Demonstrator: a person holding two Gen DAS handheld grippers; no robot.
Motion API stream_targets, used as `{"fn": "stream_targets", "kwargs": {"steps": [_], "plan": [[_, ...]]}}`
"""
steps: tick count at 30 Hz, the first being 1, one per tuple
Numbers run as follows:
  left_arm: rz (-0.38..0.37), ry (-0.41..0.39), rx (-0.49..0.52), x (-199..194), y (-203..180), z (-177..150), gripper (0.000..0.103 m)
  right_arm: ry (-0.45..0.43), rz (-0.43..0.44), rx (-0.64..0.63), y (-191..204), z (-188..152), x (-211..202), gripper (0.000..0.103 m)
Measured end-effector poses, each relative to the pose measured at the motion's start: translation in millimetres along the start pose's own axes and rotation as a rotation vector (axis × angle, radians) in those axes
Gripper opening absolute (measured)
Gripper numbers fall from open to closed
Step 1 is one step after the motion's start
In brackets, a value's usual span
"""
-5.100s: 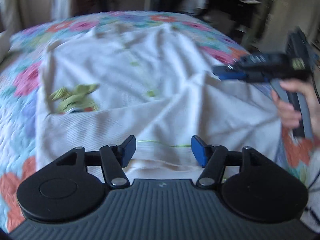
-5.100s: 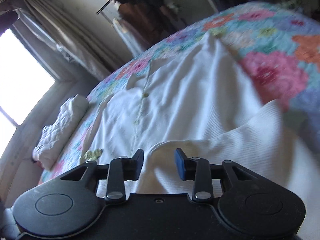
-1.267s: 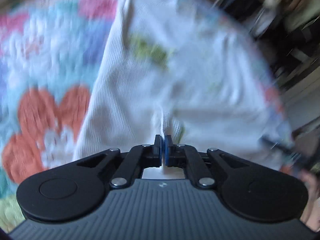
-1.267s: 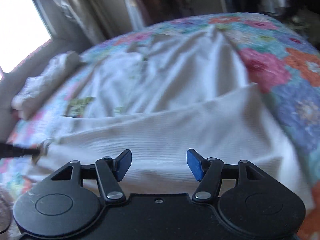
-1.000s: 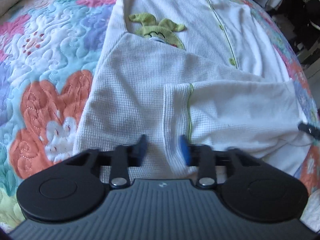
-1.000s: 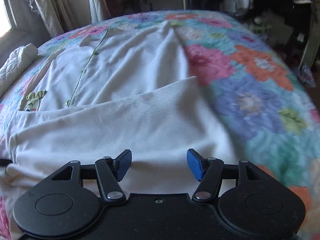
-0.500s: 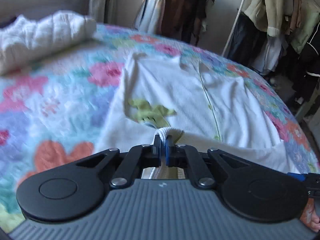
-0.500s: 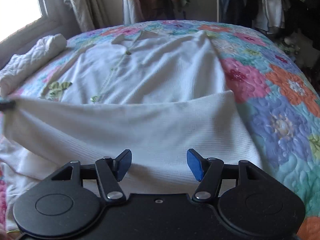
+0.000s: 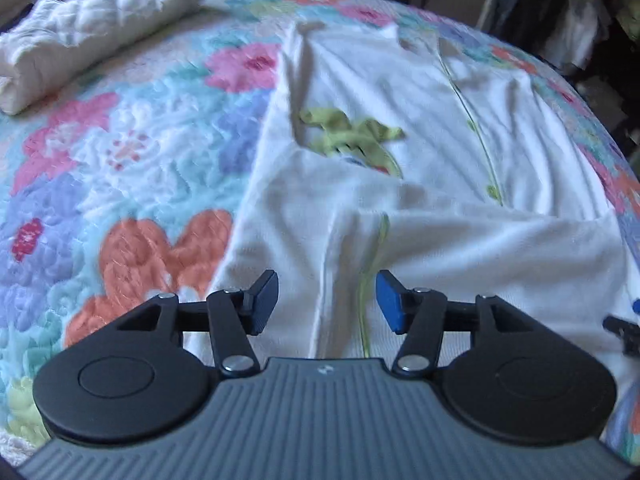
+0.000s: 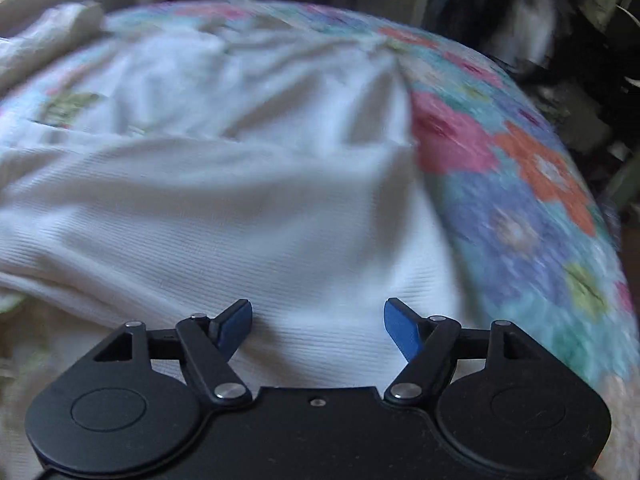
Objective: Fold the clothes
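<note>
While the white garment point(image 9: 420, 152) lies spread across the middle of the floral quilt point(image 9: 132, 168), its near portion is folded over toward the camera, a sleeve with thin green piping lying crosswise on top. No brand, label or readable writing shows anywhere on it; the only marking is a green frog-like patch point(image 9: 352, 136) on the chest, partly covered by the fold, and a line of green trim with small green buttons down the front. The left gripper point(image 9: 326, 300) has just opened its jaws; the blue pads stand apart over the piped sleeve edge and do not press it. The right gripper point(image 10: 318, 322) has also been widening and hangs open above the folded ribbed cloth near the quilt's right edge. A rolled white blanket point(image 9: 92, 36) rests by the far left corner of the quilt.
</note>
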State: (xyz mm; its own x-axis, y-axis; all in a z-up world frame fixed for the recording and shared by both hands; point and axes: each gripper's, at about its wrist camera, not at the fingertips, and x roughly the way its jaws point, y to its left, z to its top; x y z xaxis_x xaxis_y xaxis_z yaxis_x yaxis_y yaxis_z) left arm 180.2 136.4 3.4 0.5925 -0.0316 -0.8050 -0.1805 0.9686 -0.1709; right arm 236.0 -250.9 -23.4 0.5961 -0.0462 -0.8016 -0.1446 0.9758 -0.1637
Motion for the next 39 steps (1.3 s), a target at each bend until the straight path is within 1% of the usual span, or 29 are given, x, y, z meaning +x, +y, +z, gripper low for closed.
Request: {"fn": "stream_targets", "kwargs": {"steps": [1, 2, 3, 4, 5, 6, 7, 9, 13, 16, 18, 20, 22, 23, 24, 25, 27, 28, 29, 30, 33, 35, 36, 37, 38, 39], "plan": [[-0.009, 0.02, -0.007, 4, 1, 1, 0.055, 0.01, -0.009, 0.046, -9, 0, 4, 0.078], [-0.014, 0.043, -0.017, 9, 1, 1, 0.055, 0.017, 0.013, 0.107, -19, 2, 7, 0.078], [-0.017, 0.066, -0.015, 13, 1, 0, 0.055, 0.017, 0.013, 0.15, -26, 2, 8, 0.078], [-0.011, 0.085, -0.004, 17, -1, -1, 0.055, 0.014, -0.039, 0.15, -28, 2, 9, 0.081], [0.002, 0.099, 0.009, 19, -2, -3, 0.056, 0.011, -0.111, 0.118, -25, 1, 9, 0.085], [0.014, 0.113, 0.023, 22, -3, -5, 0.056, 0.006, -0.135, 0.096, -23, -1, 10, 0.09], [0.026, 0.12, 0.032, 24, -3, -5, 0.056, 0.0, -0.151, 0.075, -20, -4, 11, 0.09], [0.037, 0.12, 0.034, 24, -1, -5, 0.056, 0.007, -0.152, 0.083, -21, -3, 9, 0.09], [-0.006, 0.131, -0.031, 22, 13, -4, 0.056, 0.023, -0.119, 0.157, -31, -3, 8, 0.09], [-0.028, 0.143, -0.075, 25, 21, -3, 0.056, 0.029, -0.113, 0.164, -30, -5, 8, 0.09], [-0.025, 0.149, -0.072, 29, 20, -4, 0.057, 0.029, -0.118, 0.16, -28, -5, 8, 0.091], [-0.014, 0.15, -0.047, 30, 16, -4, 0.057, 0.028, -0.12, 0.162, -27, -5, 9, 0.091], [-0.009, 0.141, -0.02, 26, 12, -4, 0.057, 0.029, -0.116, 0.168, -28, -5, 8, 0.091], [-0.018, 0.129, -0.011, 22, 11, -3, 0.057, 0.029, -0.112, 0.178, -29, -2, 3, 0.091], [-0.036, 0.115, -0.001, 16, 10, -2, 0.057, 0.03, -0.109, 0.19, -28, 1, -3, 0.088], [-0.054, 0.108, 0.005, 9, 11, 0, 0.057, 0.03, -0.105, 0.202, -28, 4, -8, 0.08], [-0.083, 0.097, -0.003, -7, 14, 10, 0.057, -0.055, 0.021, 0.215, -25, 17, -40, 0.08], [-0.105, 0.081, -0.011, -16, 17, 16, 0.057, -0.098, 0.113, 0.206, -22, 25, -55, 0.081], [-0.122, 0.068, -0.015, -25, 19, 24, 0.057, -0.119, 0.199, 0.192, -18, 37, -67, 0.082], [-0.13, 0.06, -0.012, -33, 20, 32, 0.057, -0.122, 0.258, 0.177, -14, 51, -76, 0.083], [-0.125, 0.022, 0.054, -51, 18, 64, 0.057, -0.12, 0.355, 0.114, -1, 96, -88, 0.083], [-0.126, -0.009, 0.099, -57, 18, 88, 0.058, -0.123, 0.375, 0.071, 5, 125, -89, 0.083], [-0.141, -0.035, 0.13, -58, 17, 100, 0.058, -0.117, 0.379, 0.05, 8, 139, -86, 0.083], [-0.171, -0.064, 0.174, -56, 16, 111, 0.064, -0.112, 0.383, 0.03, 10, 154, -84, 0.083], [-0.208, -0.091, 0.221, -53, 13, 121, 0.071, -0.086, 0.387, 0.026, 10, 167, -76, 0.083], [-0.232, -0.102, 0.254, -48, 12, 131, 0.072, -0.057, 0.392, 0.026, 9, 180, -66, 0.083]]}}
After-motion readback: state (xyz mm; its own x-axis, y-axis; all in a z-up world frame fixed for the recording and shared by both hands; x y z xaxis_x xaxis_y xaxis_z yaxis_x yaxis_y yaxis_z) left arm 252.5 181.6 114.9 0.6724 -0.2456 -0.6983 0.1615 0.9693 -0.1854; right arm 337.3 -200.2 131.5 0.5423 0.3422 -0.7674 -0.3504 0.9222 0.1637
